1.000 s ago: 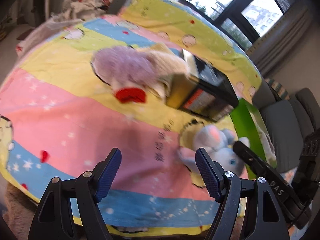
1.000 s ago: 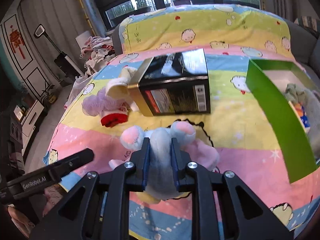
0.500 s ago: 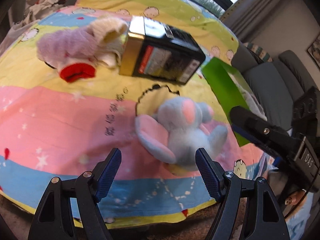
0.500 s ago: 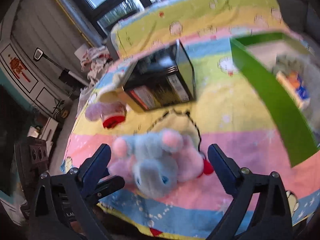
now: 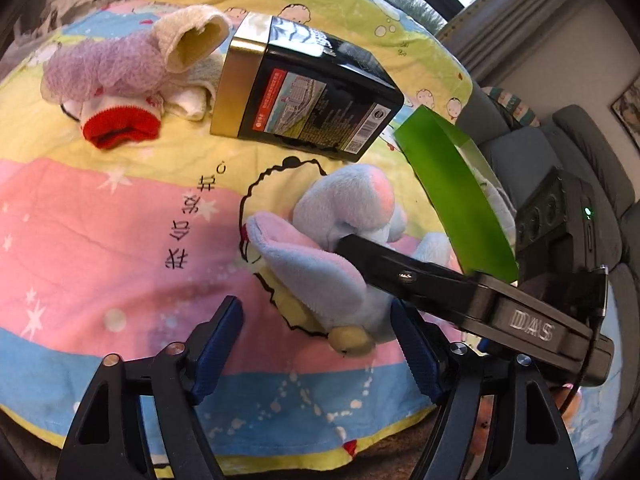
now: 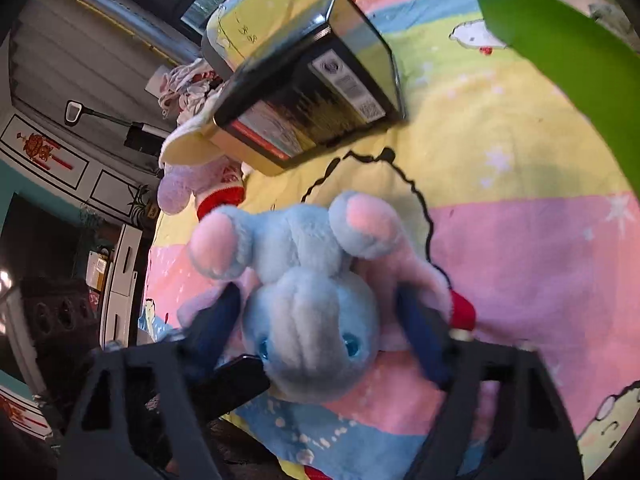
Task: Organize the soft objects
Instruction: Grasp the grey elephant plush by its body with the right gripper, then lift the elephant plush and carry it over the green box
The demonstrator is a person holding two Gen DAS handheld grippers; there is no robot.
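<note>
The left gripper is hovering with jaws spread, the right gripper is straddling – jaws apart – the blue plush elephant lying on the striped blanket, with the black tin sitting beyond.

The right gripper had its fingers spread wide on either side of the blue plush elephant's head, blue pads right up against the fur but blurry, so can't tell how tight. The elephant lay face-up toward the camera on the striped cartoon blanket, pink foot soles pointing up. Behind it sat a black and gold tin box on its side, socks bunched at its left. A green box wall filled the upper right.
</note>
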